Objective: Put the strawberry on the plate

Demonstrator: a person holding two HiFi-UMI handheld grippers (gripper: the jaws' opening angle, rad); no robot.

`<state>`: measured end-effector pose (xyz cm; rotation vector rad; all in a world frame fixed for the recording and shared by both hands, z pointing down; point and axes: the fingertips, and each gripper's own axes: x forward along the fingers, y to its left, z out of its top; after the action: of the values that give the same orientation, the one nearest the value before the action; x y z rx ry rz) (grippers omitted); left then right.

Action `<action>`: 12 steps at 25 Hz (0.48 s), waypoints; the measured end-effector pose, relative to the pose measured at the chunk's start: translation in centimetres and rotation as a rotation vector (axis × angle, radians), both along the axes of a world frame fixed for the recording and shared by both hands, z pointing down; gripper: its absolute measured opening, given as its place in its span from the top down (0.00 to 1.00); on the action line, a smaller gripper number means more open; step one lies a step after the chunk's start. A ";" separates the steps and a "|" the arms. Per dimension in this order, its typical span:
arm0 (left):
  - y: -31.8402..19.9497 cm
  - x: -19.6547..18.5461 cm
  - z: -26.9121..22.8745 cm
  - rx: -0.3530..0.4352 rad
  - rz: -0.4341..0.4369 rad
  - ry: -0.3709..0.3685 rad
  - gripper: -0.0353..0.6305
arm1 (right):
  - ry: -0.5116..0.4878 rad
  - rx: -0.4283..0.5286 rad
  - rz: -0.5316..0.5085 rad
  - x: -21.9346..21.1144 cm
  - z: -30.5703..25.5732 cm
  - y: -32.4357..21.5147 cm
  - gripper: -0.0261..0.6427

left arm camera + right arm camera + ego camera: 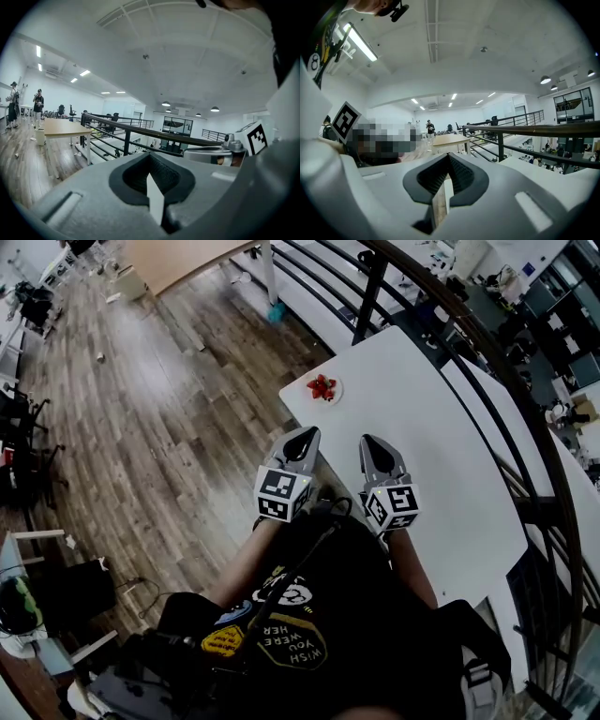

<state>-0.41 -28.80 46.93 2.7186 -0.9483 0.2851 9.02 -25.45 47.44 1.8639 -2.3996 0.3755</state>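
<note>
In the head view, red strawberries [322,386] lie on a small white plate [337,392] near the far left corner of the white table [441,456]. Both grippers are held side by side, close to my body, well short of the plate. My left gripper [305,435] is shut with nothing in it, and its jaws meet in the left gripper view [154,187]. My right gripper [371,442] is shut and empty too, with the jaws closed together in the right gripper view [443,192]. Both gripper views look out level over the room, so neither one shows the plate.
A black railing [373,282] runs along the table's far and right sides. Wooden floor [159,409] lies left of the table. A wooden table [61,127] and standing people [37,105] are far off. My right gripper's marker cube [255,137] shows in the left gripper view.
</note>
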 end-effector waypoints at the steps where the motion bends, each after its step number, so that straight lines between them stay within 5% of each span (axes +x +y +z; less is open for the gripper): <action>1: 0.5 -0.4 -0.4 0.010 0.001 -0.002 0.95 | -0.003 0.002 -0.002 -0.5 -0.3 0.5 0.95; 12: 4.8 -2.2 -1.9 -0.004 0.028 0.009 0.95 | 0.019 0.011 0.023 -2.5 -3.5 4.6 0.96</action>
<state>-2.57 -23.97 45.08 2.7284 -0.9071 0.2790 6.52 -20.87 43.94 1.8928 -2.3751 0.3457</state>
